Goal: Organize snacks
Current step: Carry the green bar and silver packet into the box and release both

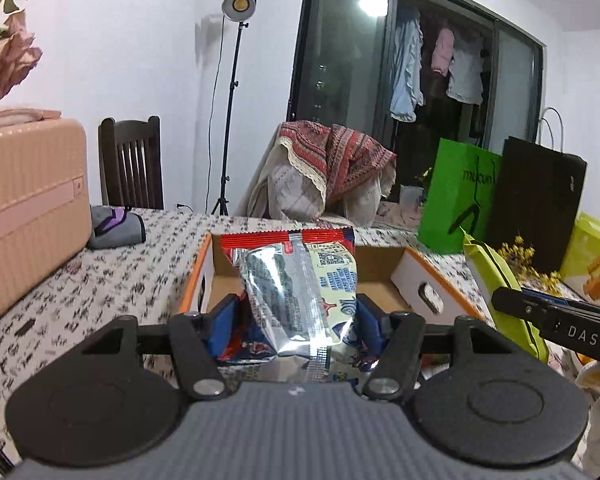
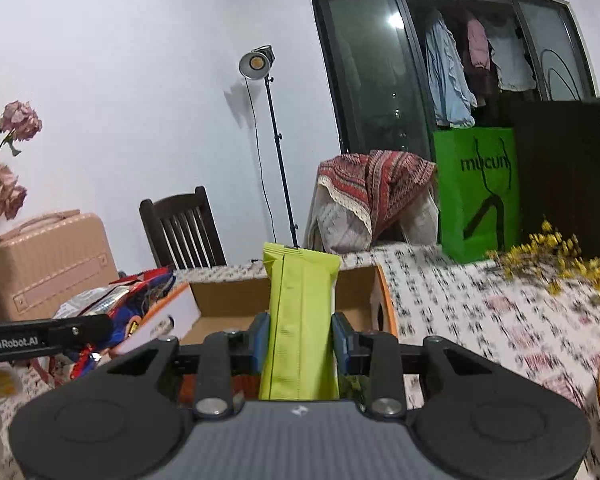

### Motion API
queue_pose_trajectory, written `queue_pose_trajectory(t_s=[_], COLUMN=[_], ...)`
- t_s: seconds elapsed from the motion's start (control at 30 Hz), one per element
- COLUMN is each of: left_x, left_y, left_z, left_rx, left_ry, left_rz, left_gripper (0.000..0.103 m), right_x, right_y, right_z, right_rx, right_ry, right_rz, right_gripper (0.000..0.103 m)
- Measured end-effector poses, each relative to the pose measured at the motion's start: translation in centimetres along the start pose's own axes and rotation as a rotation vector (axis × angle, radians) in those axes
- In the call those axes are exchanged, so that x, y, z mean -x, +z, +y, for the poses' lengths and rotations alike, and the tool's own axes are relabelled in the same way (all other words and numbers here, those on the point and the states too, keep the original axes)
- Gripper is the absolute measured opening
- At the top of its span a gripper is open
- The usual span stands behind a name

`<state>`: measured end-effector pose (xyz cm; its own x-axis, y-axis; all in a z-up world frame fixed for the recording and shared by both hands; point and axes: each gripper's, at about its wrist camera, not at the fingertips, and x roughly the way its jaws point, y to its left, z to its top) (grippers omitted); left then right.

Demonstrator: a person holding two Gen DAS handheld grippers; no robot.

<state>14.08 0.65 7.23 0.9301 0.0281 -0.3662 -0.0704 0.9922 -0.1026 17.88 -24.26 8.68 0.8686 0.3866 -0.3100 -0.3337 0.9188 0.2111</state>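
Observation:
My left gripper (image 1: 296,320) is shut on a silver and red snack bag (image 1: 300,280), held upright just in front of an open cardboard box (image 1: 420,276) with orange edges. My right gripper (image 2: 300,340) is shut on a lime green snack pack (image 2: 300,320), held upright in front of the same box (image 2: 228,300). The green pack also shows at the right in the left wrist view (image 1: 500,292). The silver and red bag shows at the left in the right wrist view (image 2: 116,304).
A patterned tablecloth (image 2: 480,300) covers the table. A pink suitcase (image 1: 28,216) stands at the left, a grey pouch (image 1: 116,226) beside it. A green bag (image 2: 476,192), a black bag (image 2: 568,176) and yellow flowers (image 2: 560,260) stand at the right.

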Motion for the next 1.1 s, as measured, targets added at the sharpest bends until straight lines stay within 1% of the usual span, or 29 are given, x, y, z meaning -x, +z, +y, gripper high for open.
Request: queue_pose_trajectory(t_s=[0.1, 0.2, 0.4, 0.53, 0.63, 0.7, 0.77, 0.8, 0.9, 1.1], left_x=[-1.5, -3.2, -6.6, -9.1, -10.8, -11.8, -12.8, -13.3, -14.0, -14.4], left_y=[1.2, 2.2, 3.2, 2.8, 2.3, 1.6, 0.9, 0.5, -0.1, -0.7], left_z=[-0.1, 0.0, -0.4, -0.3, 0.0, 0.3, 0.7, 0.8, 0.9, 0.3], left_rx=[0.007, 0.026, 0.037, 0.056, 0.058, 0.052, 0.058, 0.051, 0.037, 0.012], left_ry=[0.019, 0.018, 0.029, 0.035, 0.064, 0.074, 0.065, 0.072, 0.083, 0.078], left_rz=[-0.001, 0.010, 0.028, 0.045, 0.032, 0.041, 0.058, 0.068, 0.070, 0.068], left_gripper=[0.063, 0.063, 0.063, 0.063, 0.063, 0.063, 0.063, 0.063, 0.063, 0.064], right_x=[-1.7, -3.6, -7.8, -10.8, -13.1, -14.1, -14.8, -15.1, -16.2, -16.8], right_y=[1.4, 2.6, 4.2, 3.8, 3.1, 2.4, 1.6, 1.1, 0.3, -0.3], right_z=[0.3, 0.4, 0.7, 0.6, 0.5, 0.0, -0.6, -0.9, -1.5, -2.0], right_rx=[-0.006, -0.007, -0.020, -0.048, -0.061, -0.058, -0.053, -0.053, -0.063, -0.065], right_ry=[0.006, 0.000, -0.015, -0.035, -0.046, -0.052, -0.060, -0.066, -0.050, -0.035], right_rz=[0.000, 0.005, 0.037, 0.058, 0.076, 0.079, 0.068, 0.064, 0.100, 0.130], right_gripper=[0.032, 0.032, 0.032, 0.032, 0.032, 0.032, 0.032, 0.032, 0.032, 0.032])
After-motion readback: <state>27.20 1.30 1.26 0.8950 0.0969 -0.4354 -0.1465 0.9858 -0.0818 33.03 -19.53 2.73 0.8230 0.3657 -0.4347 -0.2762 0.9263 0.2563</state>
